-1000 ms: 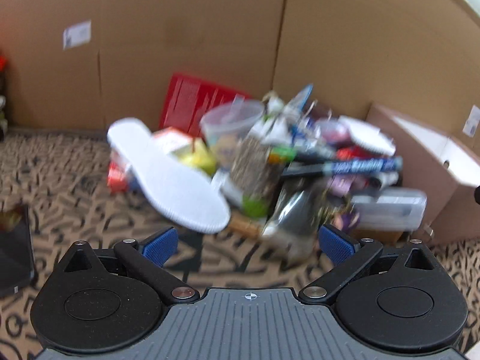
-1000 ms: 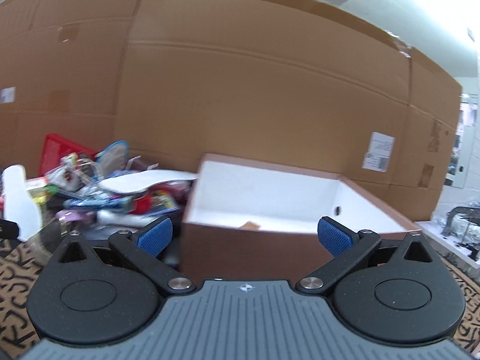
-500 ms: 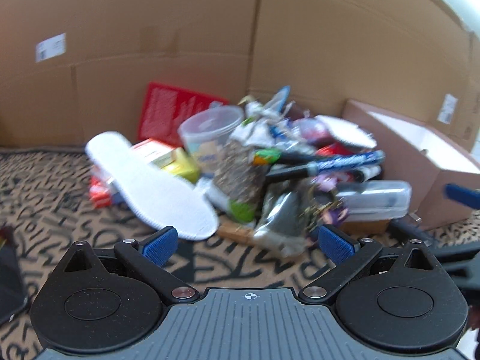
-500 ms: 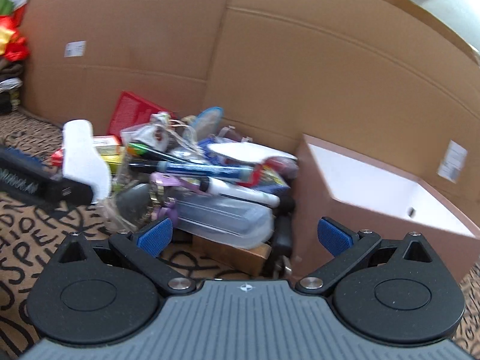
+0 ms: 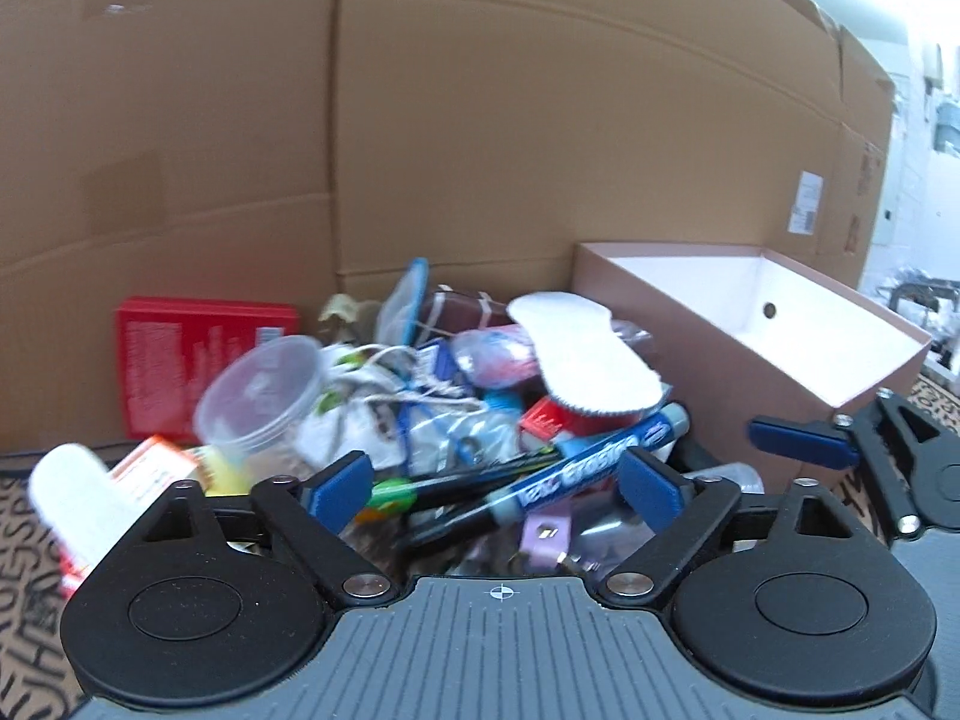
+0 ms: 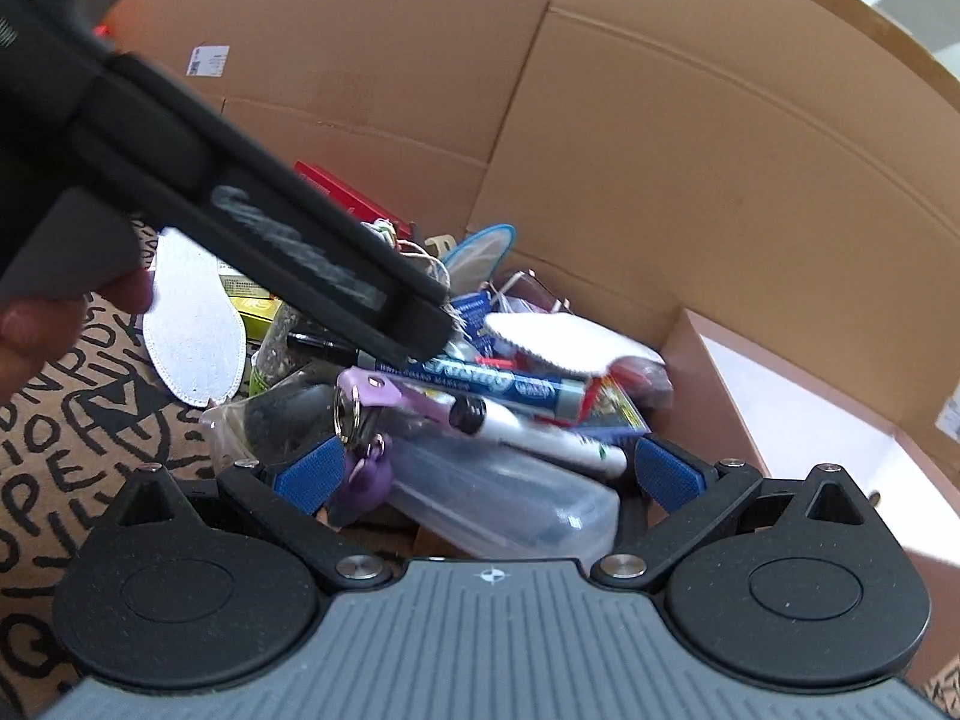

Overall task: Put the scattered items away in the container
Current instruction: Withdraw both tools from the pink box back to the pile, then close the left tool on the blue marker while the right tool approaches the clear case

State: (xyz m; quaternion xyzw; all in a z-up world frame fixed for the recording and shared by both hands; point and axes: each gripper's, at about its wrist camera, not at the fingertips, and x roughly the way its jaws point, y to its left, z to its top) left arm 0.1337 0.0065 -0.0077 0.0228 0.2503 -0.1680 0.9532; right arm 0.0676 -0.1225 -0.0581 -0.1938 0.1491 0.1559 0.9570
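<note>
Both your grippers hang over the clutter pile, nothing gripped. Left gripper jaws are closing from wide; the blue marker lies between the pads, untouched. Right gripper stands wide, with the clear plastic case between its fingers, no contact. Pink box sits right of the pile, just beside it.

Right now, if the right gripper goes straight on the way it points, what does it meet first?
Most likely the clear plastic case lying at the near edge of the pile, directly between the open jaws of the right gripper. The white marker lies just behind it. Depth is hard to judge here.
</note>
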